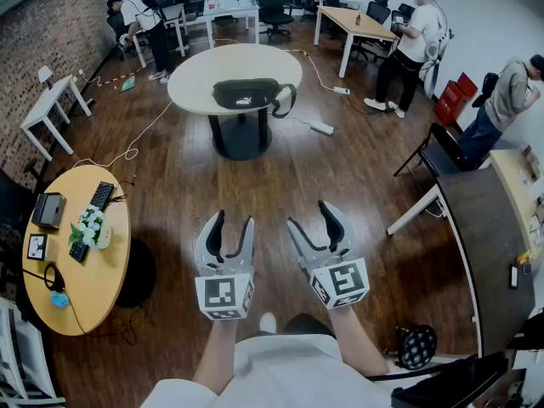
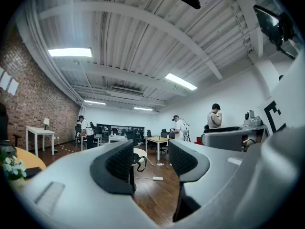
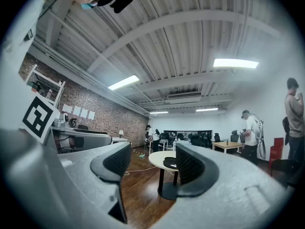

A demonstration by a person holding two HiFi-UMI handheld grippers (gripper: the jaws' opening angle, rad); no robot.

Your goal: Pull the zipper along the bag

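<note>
Open-plan office: people [image 1: 416, 41] standing at desks [image 1: 357, 22], swivel chairs [image 1: 274, 2] lining back, brick wall [image 1: 42, 41] flanking wood floor [image 1: 280, 185], keyboard [image 1: 102, 195] sitting on round table [image 1: 51, 296].

You hold both grippers low in front of your body, side by side and near each other, jaws pointing forward, away from you. Your left gripper [image 1: 234, 221] points almost straight ahead, its jaws apart and empty. Your right gripper [image 1: 311, 216] leans its tips slightly inward toward the left one, its jaws spread wide and empty too. The left marker cube [image 1: 225, 294] and right marker cube [image 1: 342, 283] face up at you. Your left forearm [image 1: 217, 355] and right forearm [image 1: 357, 344] are bare.
</note>
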